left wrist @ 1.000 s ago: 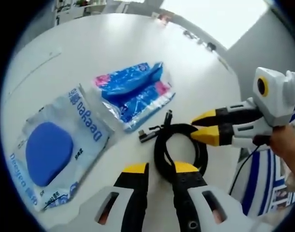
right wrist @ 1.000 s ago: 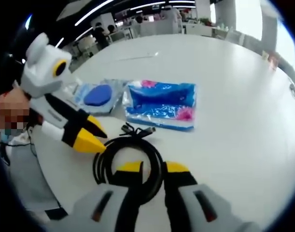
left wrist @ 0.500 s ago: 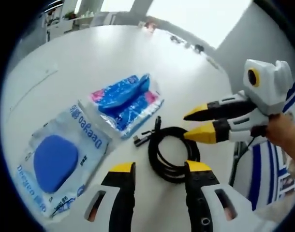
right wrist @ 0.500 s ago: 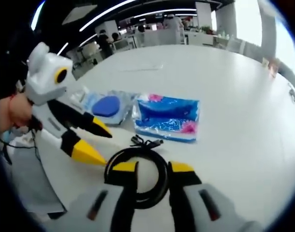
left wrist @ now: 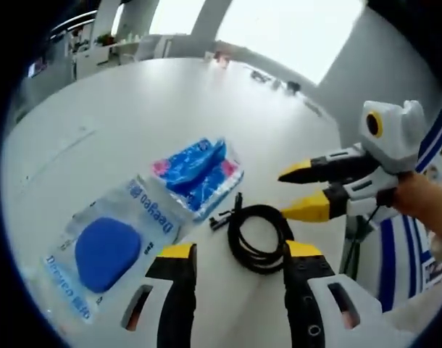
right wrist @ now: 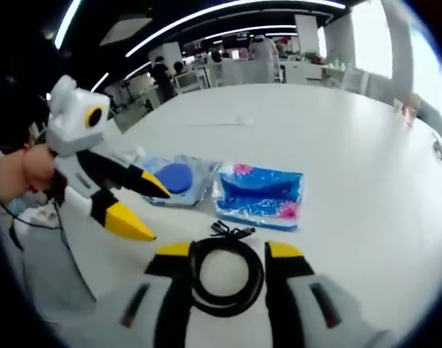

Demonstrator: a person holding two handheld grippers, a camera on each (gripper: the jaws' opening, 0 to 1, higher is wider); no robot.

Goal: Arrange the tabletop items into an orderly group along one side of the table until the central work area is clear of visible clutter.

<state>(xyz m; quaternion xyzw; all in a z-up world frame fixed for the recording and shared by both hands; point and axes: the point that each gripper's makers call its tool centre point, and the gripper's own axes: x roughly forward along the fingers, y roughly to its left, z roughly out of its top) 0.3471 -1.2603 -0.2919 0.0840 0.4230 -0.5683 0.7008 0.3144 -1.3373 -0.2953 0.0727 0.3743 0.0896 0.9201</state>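
Note:
A coiled black cable (left wrist: 258, 235) lies on the white table (left wrist: 134, 109), just ahead of my left gripper (left wrist: 240, 252), whose jaws stand wide open with nothing in them. Beyond the cable are a blue tissue pack (left wrist: 198, 172) and a clear bag holding a blue pad (left wrist: 109, 250). My right gripper (left wrist: 293, 193) comes in from the right, open, its tips just above the coil. In the right gripper view the cable (right wrist: 259, 279) sits on the table between the open jaws of my right gripper (right wrist: 228, 251). The left gripper (right wrist: 150, 212) is open at the left. The tissue pack (right wrist: 261, 196) and the bag (right wrist: 176, 177) lie behind.
The table (right wrist: 337, 130) stretches far and bare beyond the items. Its near edge runs by the person's striped sleeve (left wrist: 395, 283). A hand (right wrist: 32, 170) holds the left gripper. Desks and people stand in the office background (right wrist: 228, 61).
Both grippers have opened wider and drawn back a little from the cable. The cable stays flat on the table.

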